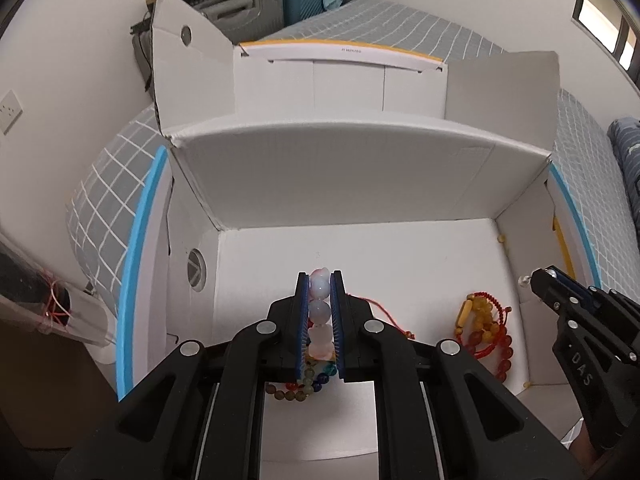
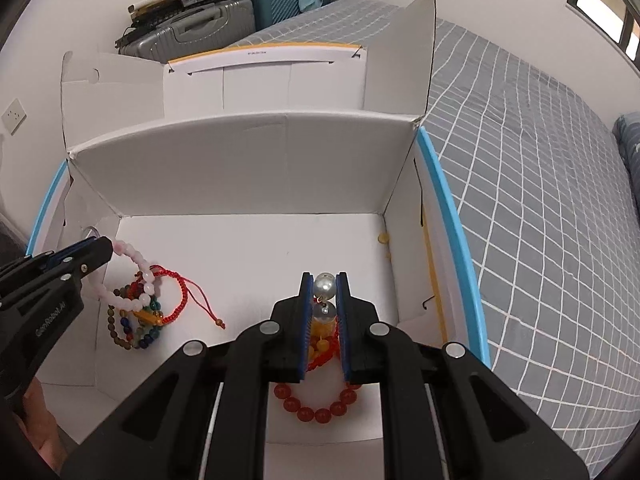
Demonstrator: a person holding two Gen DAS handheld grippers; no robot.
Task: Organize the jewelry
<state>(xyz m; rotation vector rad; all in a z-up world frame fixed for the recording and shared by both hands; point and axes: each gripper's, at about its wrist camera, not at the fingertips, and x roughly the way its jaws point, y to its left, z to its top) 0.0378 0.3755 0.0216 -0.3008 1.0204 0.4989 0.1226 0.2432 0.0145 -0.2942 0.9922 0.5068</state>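
An open white cardboard box (image 1: 360, 240) lies on a bed. My left gripper (image 1: 320, 284) is shut on a pale pink bead bracelet (image 1: 320, 292) and holds it over a pile of multicoloured bead bracelets (image 2: 136, 320) and a red cord bracelet (image 2: 180, 296) at the box's left side. My right gripper (image 2: 324, 280) is shut on a silver pearl earring (image 2: 324, 285) and holds it above a pile of red and amber bead bracelets (image 2: 320, 410) at the box's right side; that pile also shows in the left wrist view (image 1: 486, 324).
The box's flaps (image 2: 404, 60) stand up at the back and sides. A grey checked bedspread (image 2: 540, 220) spreads to the right. Suitcases (image 2: 224, 16) stand against the far wall. A clear plastic bag (image 1: 60, 312) lies left of the box.
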